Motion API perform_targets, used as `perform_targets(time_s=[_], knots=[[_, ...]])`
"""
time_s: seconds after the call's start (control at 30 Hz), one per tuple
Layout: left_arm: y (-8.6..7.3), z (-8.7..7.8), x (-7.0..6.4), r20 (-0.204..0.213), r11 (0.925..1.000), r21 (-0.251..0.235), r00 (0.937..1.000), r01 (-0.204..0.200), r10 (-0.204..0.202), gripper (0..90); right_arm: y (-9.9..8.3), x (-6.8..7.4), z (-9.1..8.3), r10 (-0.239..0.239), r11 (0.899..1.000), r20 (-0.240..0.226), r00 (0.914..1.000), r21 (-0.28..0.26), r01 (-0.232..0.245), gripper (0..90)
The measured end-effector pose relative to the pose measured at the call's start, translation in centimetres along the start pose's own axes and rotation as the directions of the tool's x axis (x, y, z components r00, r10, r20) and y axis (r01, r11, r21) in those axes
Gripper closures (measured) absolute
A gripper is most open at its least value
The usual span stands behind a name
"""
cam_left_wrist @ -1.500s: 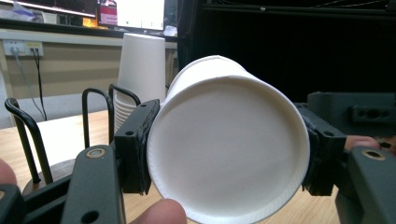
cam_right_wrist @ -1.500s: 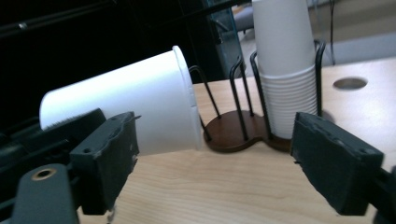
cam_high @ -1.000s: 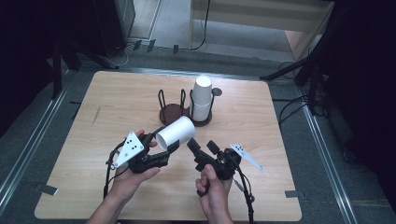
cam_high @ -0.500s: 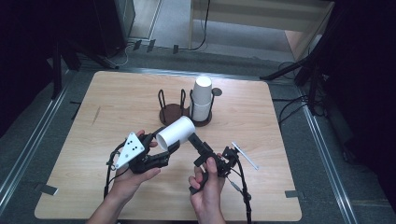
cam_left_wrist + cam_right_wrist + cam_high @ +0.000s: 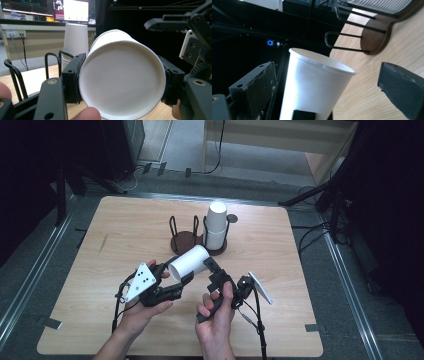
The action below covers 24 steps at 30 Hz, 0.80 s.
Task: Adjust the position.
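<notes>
**Second gripper closes in on a held paper cup**

Swinging in from the right over the past second, the right gripper (image 5: 212,266) now sits tilted with its jaws spread wide on either side of the paper cup (image 5: 189,262), touching neither wall as far as its own view shows. That cup lies on its side in the air above the middle of the desk (image 5: 120,230), mouth toward the far edge, clamped near its base between the closed jaws of the left gripper (image 5: 172,277); the left gripper view looks straight at the cup's round bottom (image 5: 122,80). Behind it, a stack of cups (image 5: 216,225) stands upright in one ring of a dark wooden cup holder (image 5: 189,240), whose other wire ring is empty.

Judged from here, the handover carries two risks. Thin paper walls buckle easily, so a hard squeeze from the right jaws near the open rim (image 5: 322,63) could crush the mouth. Letting go on the left before the right jaws have bitten would drop the cup onto the desk, where it could roll toward the holder.
</notes>
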<state>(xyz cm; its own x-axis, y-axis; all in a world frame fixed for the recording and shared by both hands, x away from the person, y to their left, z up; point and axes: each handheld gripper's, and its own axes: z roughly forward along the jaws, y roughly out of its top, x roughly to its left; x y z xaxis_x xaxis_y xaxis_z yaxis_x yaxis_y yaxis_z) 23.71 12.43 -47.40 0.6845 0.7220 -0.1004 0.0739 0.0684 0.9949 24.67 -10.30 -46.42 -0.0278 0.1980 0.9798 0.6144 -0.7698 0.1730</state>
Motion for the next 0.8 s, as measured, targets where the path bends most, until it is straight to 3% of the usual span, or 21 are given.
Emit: perform_targets(time_s=[0.17,0.5,0.8], knots=[[0.0,0.0,-0.1,0.007,1.0000,0.004,1.0000,-0.005,0.005,34.9,-0.2,0.1,0.5,0.065,0.998,-0.010,0.9978,0.020,-0.065,0.6],[-0.1,0.2,-0.6,0.025,0.9998,0.016,0.9996,-0.013,0.013,34.9,-0.5,-0.2,1.6,0.105,0.994,0.007,0.9945,0.044,-0.105,0.4],[-0.2,0.3,-0.8,0.027,0.9994,0.025,0.9994,-0.023,0.022,34.9,-0.4,-0.8,2.5,0.144,0.987,-0.008,0.9895,0.070,-0.143,0.4]])
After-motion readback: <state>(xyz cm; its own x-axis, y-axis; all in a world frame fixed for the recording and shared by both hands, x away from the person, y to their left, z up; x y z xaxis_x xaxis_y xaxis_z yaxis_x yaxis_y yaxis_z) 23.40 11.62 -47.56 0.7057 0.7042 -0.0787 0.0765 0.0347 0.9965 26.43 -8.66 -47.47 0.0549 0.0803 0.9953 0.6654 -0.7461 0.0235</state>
